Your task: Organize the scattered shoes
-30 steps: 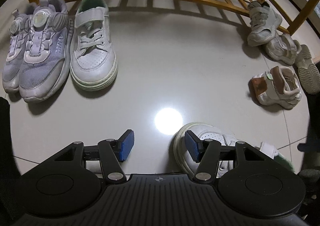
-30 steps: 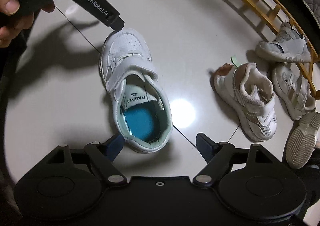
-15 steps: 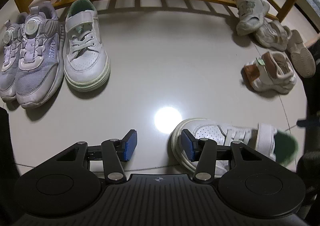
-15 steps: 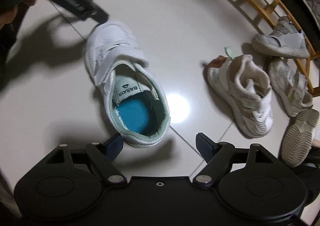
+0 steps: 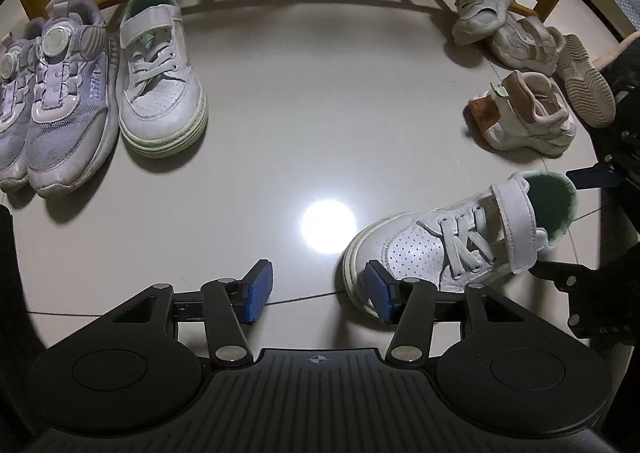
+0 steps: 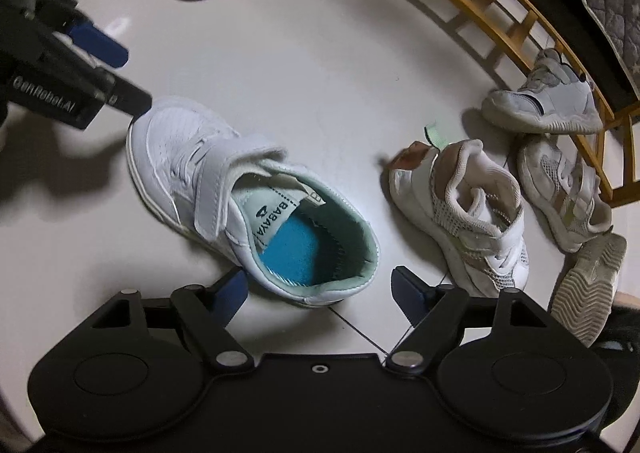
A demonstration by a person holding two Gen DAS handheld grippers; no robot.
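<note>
I am lining shoes: three are sitting paired-up at ten o'clock (image 5: pixel 120 93). My left tool (image 5: pixel 316 297) is opening, empty; my right tool (image 6: pixel 316 293) is gaping around the white sneaker's (image 6: pixel 248 197) heel, four more waiting.

Shoes on pale tile, some paired, some loose.
White strap shoe (image 6: pixel 240 197) upright, alone mid-floor, blue insole showing. Its match (image 5: pixel 160 73) beside lilac pair (image 5: pixel 52 93) by wooden rail. Four beige shoes (image 6: pixel 472 213) heaped at right, one sole-up (image 6: pixel 588 285).
</note>
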